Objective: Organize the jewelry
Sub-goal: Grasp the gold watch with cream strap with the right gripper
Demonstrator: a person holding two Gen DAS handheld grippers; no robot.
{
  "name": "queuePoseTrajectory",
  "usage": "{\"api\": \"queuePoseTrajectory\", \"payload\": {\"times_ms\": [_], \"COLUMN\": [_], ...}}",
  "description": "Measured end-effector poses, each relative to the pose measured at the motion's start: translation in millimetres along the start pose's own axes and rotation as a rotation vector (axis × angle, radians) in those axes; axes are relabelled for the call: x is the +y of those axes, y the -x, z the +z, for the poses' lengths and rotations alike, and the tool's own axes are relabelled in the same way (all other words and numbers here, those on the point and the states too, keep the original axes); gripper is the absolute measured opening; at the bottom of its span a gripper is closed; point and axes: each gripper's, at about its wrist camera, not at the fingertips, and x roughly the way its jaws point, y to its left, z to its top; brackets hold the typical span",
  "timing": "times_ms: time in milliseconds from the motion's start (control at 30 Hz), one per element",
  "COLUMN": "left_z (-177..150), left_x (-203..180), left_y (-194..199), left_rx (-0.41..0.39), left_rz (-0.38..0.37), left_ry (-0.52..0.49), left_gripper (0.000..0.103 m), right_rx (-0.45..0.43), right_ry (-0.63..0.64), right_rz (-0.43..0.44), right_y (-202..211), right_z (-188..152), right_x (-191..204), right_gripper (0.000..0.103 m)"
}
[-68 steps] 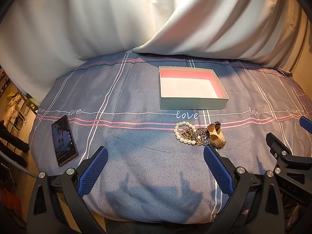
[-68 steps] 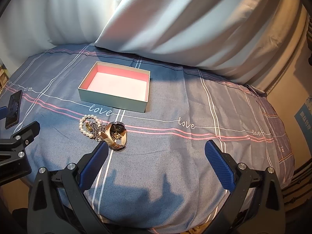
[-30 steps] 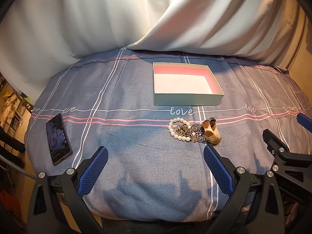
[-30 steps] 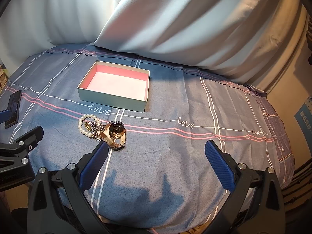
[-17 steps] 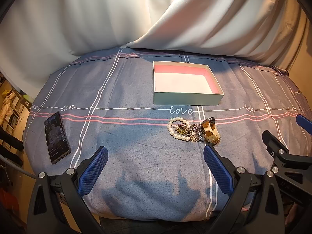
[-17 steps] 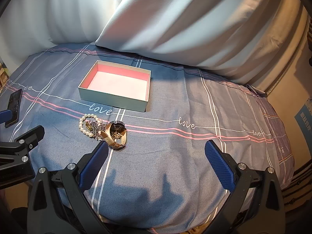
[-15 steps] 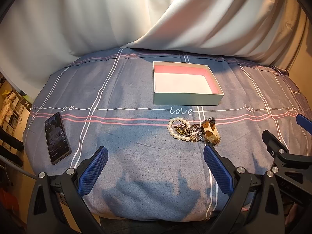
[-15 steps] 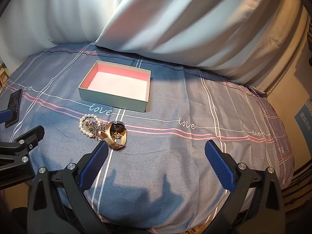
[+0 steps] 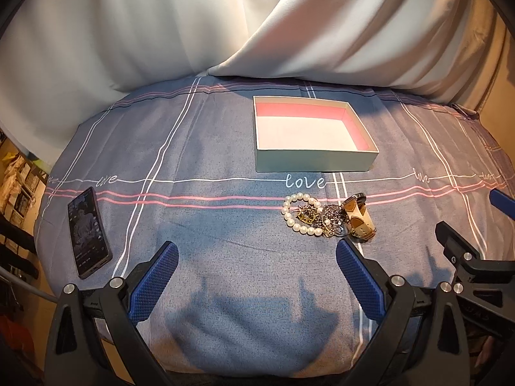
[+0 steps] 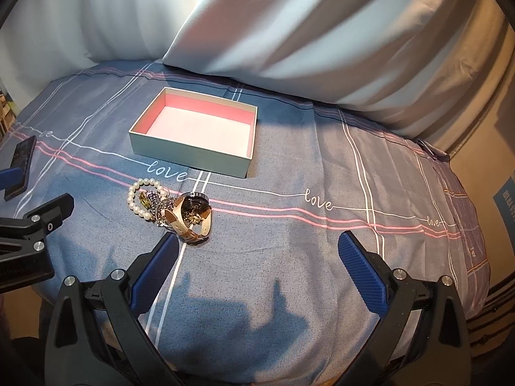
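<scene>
A pile of jewelry lies on the blue bedsheet: a pearl bracelet (image 9: 301, 214) (image 10: 140, 197), a tangle of chains (image 9: 328, 222) (image 10: 157, 207) and a tan-strapped watch (image 9: 359, 217) (image 10: 193, 217). Just behind it stands a shallow open box (image 9: 313, 160) (image 10: 193, 157) with pink inner walls and nothing inside. My left gripper (image 9: 256, 275) is open above the near sheet, its right finger close to the watch. My right gripper (image 10: 257, 268) is open too, its left finger just short of the watch.
A black phone (image 9: 87, 231) (image 10: 20, 164) lies on the sheet at the far left. White curtains (image 9: 225, 22) hang behind the bed. The sheet drops away at the near edge and at the right side (image 10: 466, 225).
Both views have shifted only slightly; the left gripper drifted a little, so the box and the jewelry sit a touch further left. Both grippers stay open.
</scene>
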Motion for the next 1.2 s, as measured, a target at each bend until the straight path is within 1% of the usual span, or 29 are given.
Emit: {"api": "queuePoseTrajectory", "payload": {"times_ms": [67, 100, 133, 200, 233, 267, 300, 367, 400, 467, 500, 567, 633, 767, 833, 867, 900, 933, 1000, 1133, 1167, 1200], "left_z": [-0.4, 0.2, 1.9, 5.1, 6.3, 6.1, 5.2, 1.2, -0.5, -0.9, -0.1, 2.9, 4.9, 4.2, 2.9, 2.5, 2.8, 3.8, 5.3, 5.9, 5.8, 5.6], "left_x": [-6.4, -7.6, -7.9, -7.3, -9.1, -12.3, -16.9, -27.1, -32.9, -44.9, -49.6, -54.8, -52.6, -45.3, -44.9, -44.7, -44.0, -43.0, -41.8, -41.4, -40.9, -39.9], "left_y": [-21.6, -34.0, -46.0, -65.4, -72.8, -77.9, -84.0, -97.2, -103.5, -113.3, -117.8, -128.0, -136.0, -141.7, -141.6, -141.9, -141.2, -140.1, -137.4, -133.0, -132.3, -131.3], "left_rx": [-0.004, 0.005, 0.028, 0.052, 0.064, 0.063, 0.066, 0.089, 0.098, 0.091, 0.084, 0.087, 0.097, 0.093, 0.078, 0.071, 0.064, 0.061, 0.061, 0.049, 0.048, 0.045], "left_rz": [0.029, 0.029, 0.014, -0.053, -0.063, -0.086, -0.094, -0.103, -0.106, -0.106, -0.096, -0.106, -0.124, -0.168, -0.183, -0.176, -0.171, -0.180, -0.191, -0.201, -0.201, -0.201], "left_ry": [-0.065, -0.079, -0.080, -0.075, -0.091, -0.124, -0.166, -0.249, -0.281, -0.352, -0.377, -0.387, -0.367, -0.335, -0.341, -0.349, -0.352, -0.352, -0.353, -0.354, -0.355, -0.354], "left_gripper": [0.097, 0.097, 0.097, 0.097, 0.097, 0.097, 0.097, 0.097, 0.097, 0.097, 0.097, 0.097, 0.098, 0.097, 0.096, 0.091, 0.086, 0.084, 0.076, 0.063, 0.059, 0.053], "right_rx": [0.015, 0.021, 0.030, 0.055, 0.067, 0.076, 0.077, 0.101, 0.107, 0.123, 0.132, 0.154, 0.161, 0.136, 0.109, 0.097, 0.084, 0.072, 0.050, 0.045, 0.046, 0.050], "right_ry": [0.046, 0.057, 0.051, 0.021, 0.005, -0.004, -0.002, 0.025, 0.046, 0.063, 0.054, 0.021, 0.014, 0.070, 0.126, 0.153, 0.171, 0.190, 0.232, 0.310, 0.316, 0.316], "right_rz": [0.013, 0.044, 0.094, 0.186, 0.220, 0.234, 0.253, 0.254, 0.239, 0.210, 0.215, 0.244, 0.273, 0.316, 0.329, 0.356, 0.379, 0.389, 0.427, 0.443, 0.447, 0.445], "right_y": [-20.8, -31.3, -41.8, -60.4, -68.0, -73.2, -76.6, -83.8, -86.3, -90.4, -93.1, -98.7, -105.3, -115.5, -119.9, -122.4, -124.6, -126.0, -126.6, -121.2, -121.0, -119.9], "right_z": [-3.5, -5.4, -6.6, -7.8, -8.3, -8.5, -9.1, -11.9, -13.8, -19.6, -22.2, -27.2, -30.8, -30.4, -27.6, -26.0, -24.6, -23.0, -19.7, -16.4, -16.1, -16.4], "right_x": [7.5, 10.1, 10.2, 6.7, 4.3, 2.2, 2.4, 4.2, 6.1, 6.5, 4.5, -0.4, 0.8, 14.9, 26.7, 31.7, 34.8, 37.5, 42.7, 52.4, 54.1, 53.9], "right_gripper": [0.098, 0.098, 0.098, 0.098, 0.098, 0.098, 0.098, 0.098, 0.098, 0.098, 0.098, 0.098, 0.098, 0.097, 0.088, 0.081, 0.078, 0.075, 0.060, 0.048, 0.046, 0.043]}}
